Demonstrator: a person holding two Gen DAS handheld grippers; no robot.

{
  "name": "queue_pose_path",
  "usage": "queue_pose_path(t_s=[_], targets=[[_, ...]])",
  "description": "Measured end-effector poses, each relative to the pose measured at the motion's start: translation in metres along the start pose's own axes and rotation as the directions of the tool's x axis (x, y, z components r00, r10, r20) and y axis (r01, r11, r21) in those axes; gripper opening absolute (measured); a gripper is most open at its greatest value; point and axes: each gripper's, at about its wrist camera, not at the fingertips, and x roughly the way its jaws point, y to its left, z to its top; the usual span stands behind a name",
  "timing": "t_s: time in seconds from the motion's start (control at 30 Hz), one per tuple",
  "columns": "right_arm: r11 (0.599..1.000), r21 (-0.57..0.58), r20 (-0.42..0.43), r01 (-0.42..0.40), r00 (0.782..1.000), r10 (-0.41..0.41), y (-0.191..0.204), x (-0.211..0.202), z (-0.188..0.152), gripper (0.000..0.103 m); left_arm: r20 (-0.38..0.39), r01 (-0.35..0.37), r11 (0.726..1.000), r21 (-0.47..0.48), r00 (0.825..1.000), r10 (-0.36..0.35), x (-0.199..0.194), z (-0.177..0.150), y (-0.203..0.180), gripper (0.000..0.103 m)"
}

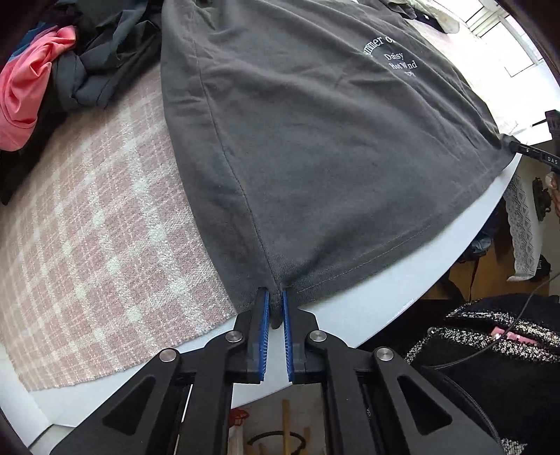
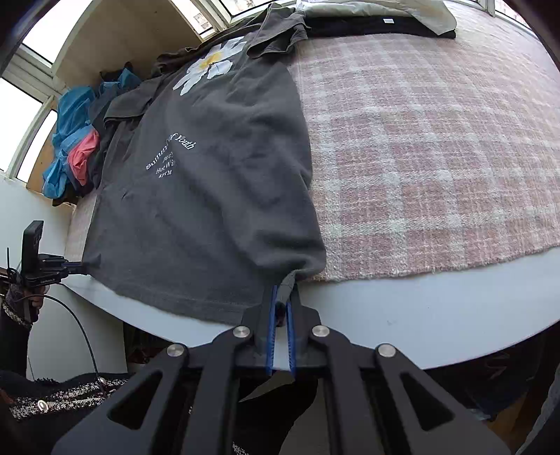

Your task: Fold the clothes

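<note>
— Right, where does the dark grey cotton T-shirt with the white daisy print lie?

— Flat on the pink-and-white checked woven cloth that covers the round white tabletop. Its long axis runs from the near edge, where I stand, to the far edge. The hem points at me and overhangs the cloth onto bare white top; the collar end points away, toward the far edge.

— And your grippers?

— My left gripper pinches the hem's left corner between its blue pads. My right gripper pinches the hem's right corner, jaws nearly together on the bunched fabric.

— Anything else up there?

— A heap of pink, blue and black clothes at the far-left edge, and folded dark and pale garments at the far edge.
</note>
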Motion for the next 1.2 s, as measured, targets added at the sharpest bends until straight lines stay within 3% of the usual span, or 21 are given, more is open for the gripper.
queue_pose_path(t_s=[0.13, 0.27, 0.43, 0.57, 0.7, 0.77, 0.83, 0.93, 1.2], targets=[[1.000, -0.005, 0.059, -0.014, 0.998, 0.014, -0.002, -0.011, -0.017, 0.031, 0.066, 0.109, 0.992, -0.065, 0.992, -0.105, -0.026, -0.007, 0.019, 0.007], [0.999, -0.025, 0.112, -0.025, 0.993, 0.028, -0.004, -0.015, -0.043, 0.031, 0.109, 0.150, 0.983, -0.110, 0.984, -0.138, -0.043, -0.013, 0.040, 0.007], [0.989, -0.126, 0.149, 0.078, 0.987, -0.059, 0.007, -0.008, -0.068, 0.031, 0.096, 0.154, 0.981, -0.117, 0.985, -0.143, -0.041, -0.011, 0.043, 0.007], [0.980, -0.141, 0.168, 0.143, 0.979, -0.119, 0.006, 0.000, -0.066, 0.031, 0.108, 0.182, 0.974, -0.138, 0.980, -0.168, -0.046, -0.006, 0.039, 0.007], [0.976, -0.162, 0.174, 0.142, 0.978, -0.114, 0.007, 0.006, -0.060, 0.031, 0.106, 0.177, 0.975, -0.138, 0.981, -0.163, -0.051, -0.003, 0.042, 0.007], [0.974, -0.181, 0.170, 0.139, 0.980, -0.108, 0.010, 0.008, -0.058, 0.029, 0.088, 0.167, 0.978, -0.124, 0.984, -0.157, -0.046, 0.000, 0.039, 0.007], [0.971, -0.200, 0.167, 0.135, 0.981, -0.102, 0.013, 0.011, -0.055, 0.014, 0.078, 0.163, 0.979, -0.119, 0.985, -0.155, -0.043, 0.001, 0.038, 0.007], [0.973, -0.196, 0.169, 0.124, 0.981, -0.091, 0.014, 0.009, -0.053, 0.009, 0.061, 0.164, 0.979, -0.121, 0.986, -0.157, -0.034, 0.005, 0.036, 0.007], [0.977, -0.185, 0.161, 0.110, 0.984, -0.080, 0.018, 0.005, -0.047, 0.008, 0.025, 0.137, 0.986, -0.094, 0.991, -0.135, -0.026, 0.000, 0.031, 0.011]])
